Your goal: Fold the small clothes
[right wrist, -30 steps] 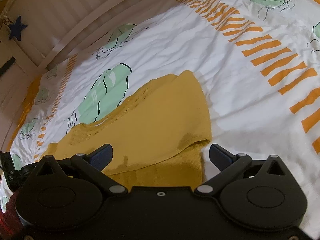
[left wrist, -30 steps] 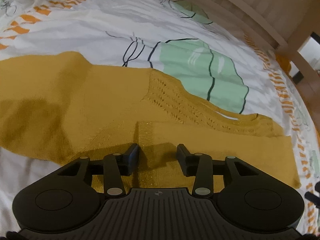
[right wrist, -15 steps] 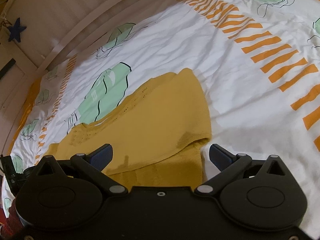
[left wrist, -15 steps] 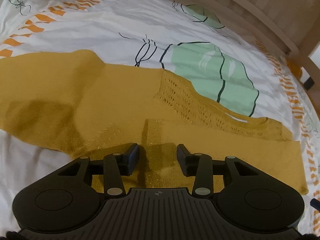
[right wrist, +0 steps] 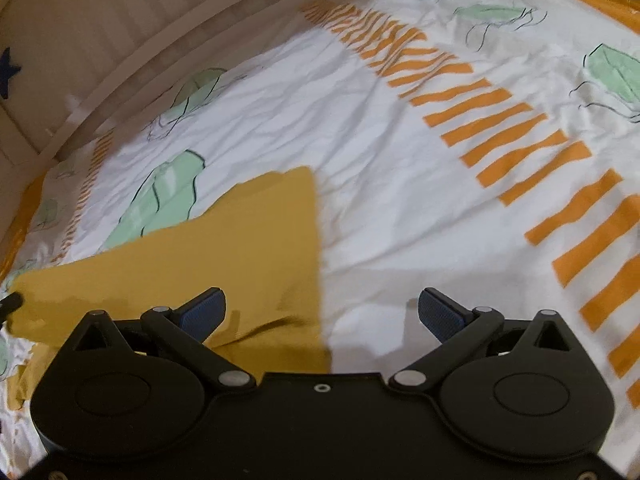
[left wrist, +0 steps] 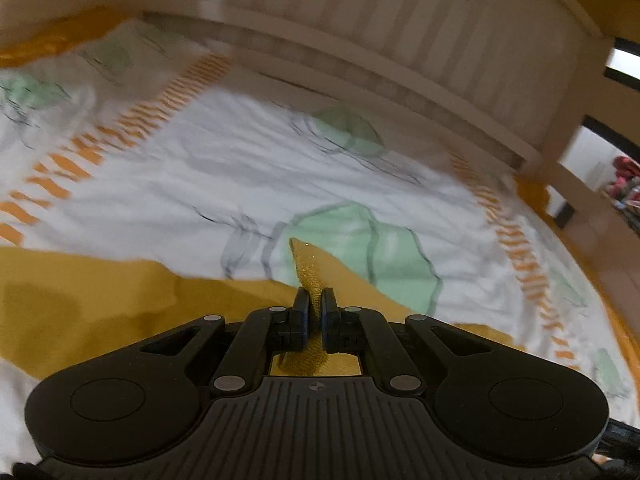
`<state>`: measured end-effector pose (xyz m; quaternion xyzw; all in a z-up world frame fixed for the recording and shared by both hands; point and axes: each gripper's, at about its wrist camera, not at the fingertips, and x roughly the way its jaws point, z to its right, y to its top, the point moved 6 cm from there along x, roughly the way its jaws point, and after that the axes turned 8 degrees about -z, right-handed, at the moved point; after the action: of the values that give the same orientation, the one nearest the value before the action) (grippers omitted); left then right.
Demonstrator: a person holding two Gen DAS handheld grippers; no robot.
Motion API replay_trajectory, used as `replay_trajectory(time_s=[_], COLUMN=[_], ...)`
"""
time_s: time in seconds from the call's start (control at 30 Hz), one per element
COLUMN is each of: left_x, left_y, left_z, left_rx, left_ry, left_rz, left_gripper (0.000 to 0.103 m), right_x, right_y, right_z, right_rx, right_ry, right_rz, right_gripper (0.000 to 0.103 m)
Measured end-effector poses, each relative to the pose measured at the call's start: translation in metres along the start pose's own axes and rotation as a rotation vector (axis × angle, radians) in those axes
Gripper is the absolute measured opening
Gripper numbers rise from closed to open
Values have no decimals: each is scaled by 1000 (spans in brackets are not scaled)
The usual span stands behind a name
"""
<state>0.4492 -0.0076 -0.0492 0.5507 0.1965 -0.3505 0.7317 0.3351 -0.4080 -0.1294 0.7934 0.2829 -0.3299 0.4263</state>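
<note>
A mustard-yellow knit sweater (left wrist: 84, 292) lies on a white bedsheet (left wrist: 248, 168) printed with green shapes and orange stripes. My left gripper (left wrist: 312, 308) is shut on a fold of the sweater's edge, which sticks up between the pads as a pointed flap (left wrist: 308, 264), lifted off the sheet. In the right wrist view the sweater (right wrist: 224, 248) shows as a flat folded panel with a straight right edge. My right gripper (right wrist: 322, 312) is open and empty, low over the sweater's lower right corner.
A slatted wooden bed rail (left wrist: 400, 40) runs along the far side of the sheet and also shows in the right wrist view (right wrist: 120, 52). White sheet (right wrist: 420, 220) stretches to the right of the sweater. A doorway and floor (left wrist: 600, 184) show at far right.
My left gripper has shut on the sweater's edge and lifted it, tilting up toward the rail. The sweater's shape in the right view has shifted to a flatter panel. My right gripper stays open.
</note>
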Motion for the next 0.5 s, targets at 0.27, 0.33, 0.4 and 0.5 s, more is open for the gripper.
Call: replay_trajectory(time_s=[0.27,0.33,0.4,0.5], left_x=[24,31,39,43], left_y=[-18,-24,-29,-38], left_z=[-44,-48,-51,-57], left_rx=[-89,-91,-84,-51], left_ry=[77,66,68,89], left_rz=[-80,-117,-155,-181], left_gripper=[5,6,6,7], right_x=[15,23,30,44], right_y=[15,20,25,29], right_z=[2,-3,-8,-13], right_rx=[26,15,0,0], right_ry=[56,95,131,165], right_rz=[42,36,31,21], right_gripper=[102,90,79,76])
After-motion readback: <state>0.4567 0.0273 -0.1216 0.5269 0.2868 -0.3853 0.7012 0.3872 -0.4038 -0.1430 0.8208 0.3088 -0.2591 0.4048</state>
